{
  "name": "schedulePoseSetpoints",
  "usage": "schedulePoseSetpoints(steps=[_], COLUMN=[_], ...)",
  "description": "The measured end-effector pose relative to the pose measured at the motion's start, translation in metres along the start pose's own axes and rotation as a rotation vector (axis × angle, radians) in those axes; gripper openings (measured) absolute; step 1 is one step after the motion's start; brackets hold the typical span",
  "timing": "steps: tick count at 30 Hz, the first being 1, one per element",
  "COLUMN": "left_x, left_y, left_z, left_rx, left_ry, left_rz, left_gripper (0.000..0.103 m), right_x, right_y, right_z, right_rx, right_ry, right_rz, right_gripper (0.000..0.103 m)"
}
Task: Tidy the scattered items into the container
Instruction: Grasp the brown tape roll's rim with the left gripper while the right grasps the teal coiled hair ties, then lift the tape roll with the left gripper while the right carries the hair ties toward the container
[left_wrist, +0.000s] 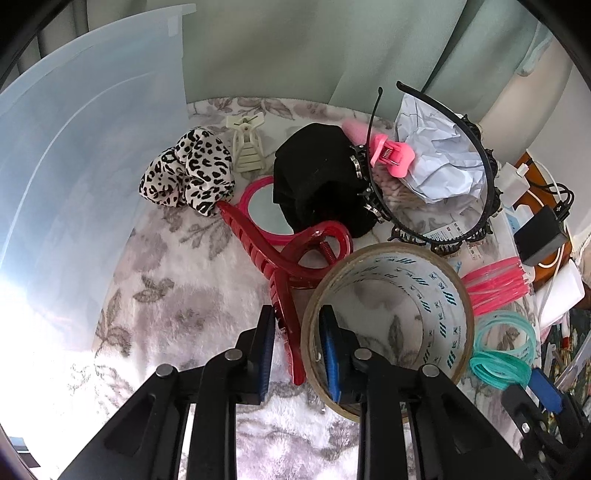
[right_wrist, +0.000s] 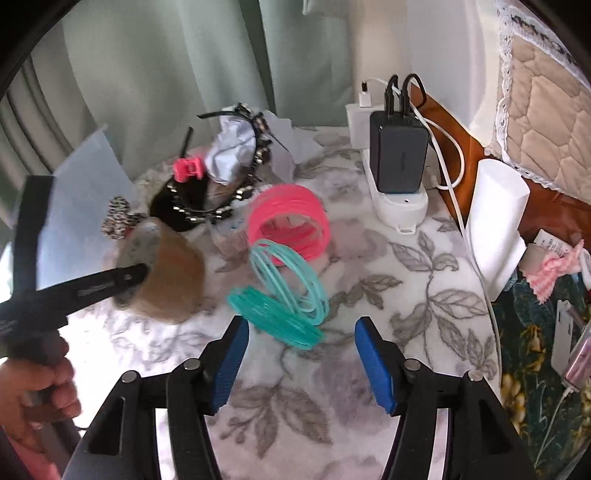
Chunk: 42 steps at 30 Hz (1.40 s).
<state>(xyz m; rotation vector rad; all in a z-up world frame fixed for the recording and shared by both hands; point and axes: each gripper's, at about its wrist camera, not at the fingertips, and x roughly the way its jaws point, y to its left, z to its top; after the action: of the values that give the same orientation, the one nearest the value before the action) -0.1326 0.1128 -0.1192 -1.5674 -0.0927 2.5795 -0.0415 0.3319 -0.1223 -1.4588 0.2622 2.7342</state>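
While the tape roll (left_wrist: 388, 328) stands on edge on the floral cloth (left_wrist: 177, 295), core facing the camera, the left gripper (left_wrist: 297, 349) pinches its near wall; the clear container (left_wrist: 85, 177) lies leftward, the right gripper (right_wrist: 301, 363) gapes empty.

Leopard-print black-and-white scrunchie (left_wrist: 188, 171). Cream claw clip (left_wrist: 248, 147) beside it. Black fabric bundle (left_wrist: 314, 181) at frame centre. Translucent dark red claw clip (left_wrist: 284, 266). Hot-pink round mirror (left_wrist: 264, 214) frame. Bright pink small clip (left_wrist: 393, 155). White crumpled paper (left_wrist: 439, 158). Black toothed headband (left_wrist: 476, 184). Brown tape roll (left_wrist: 388, 325), white inside with teal print. Pink bangles (right_wrist: 291, 221); teal bangles (right_wrist: 284, 295). White cloth (right_wrist: 406, 288) with grey leaf pattern. Pale blue translucent container (left_wrist: 74, 184), upper left. Blue pads on black hand-held gripper (right_wrist: 301, 365).
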Motion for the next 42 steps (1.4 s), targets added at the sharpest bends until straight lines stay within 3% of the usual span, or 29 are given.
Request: schedulePoseSetpoints(steps=[6, 13, 16, 21, 28, 42], left_x=[-0.002, -0.01, -0.019, -0.03, -0.025, -0.043], left_y=[0.007, 0.017, 0.023, 0.029, 0.039, 0.027], left_z=[-0.009, -0.018, -0.021, -0.026, -0.036, -0.047], left_rx=[0.008, 0.006, -0.001, 0.008, 0.039, 0.115], left_ry=[0.001, 0.002, -0.007, -0.017, 0.028, 0.044], left_rz=[-0.006, -0.016, -0.031, -0.046, -0.012, -0.02], left_gripper=[0.025, 0.025, 0.025, 0.025, 0.026, 0.027], right_x=[0.016, 0.018, 0.006, -0.016, -0.028, -0.015], right_y=[-0.009, -0.011, -0.014, -0.019, -0.005, -0.009], right_z=[0.009, 0.019, 0.022, 0.027, 0.023, 0.014], right_rx=[0.062, 0.1, 0.121, 0.127, 0.124, 0.154], right_ry=[-0.03, -0.05, -0.082, -0.141, -0.141, -0.13], right_rz=[-0.039, -0.054, -0.057, -0.058, -0.04, -0.014], right_gripper=[0.06, 0.015, 0.008, 0.008, 0.008, 0.008])
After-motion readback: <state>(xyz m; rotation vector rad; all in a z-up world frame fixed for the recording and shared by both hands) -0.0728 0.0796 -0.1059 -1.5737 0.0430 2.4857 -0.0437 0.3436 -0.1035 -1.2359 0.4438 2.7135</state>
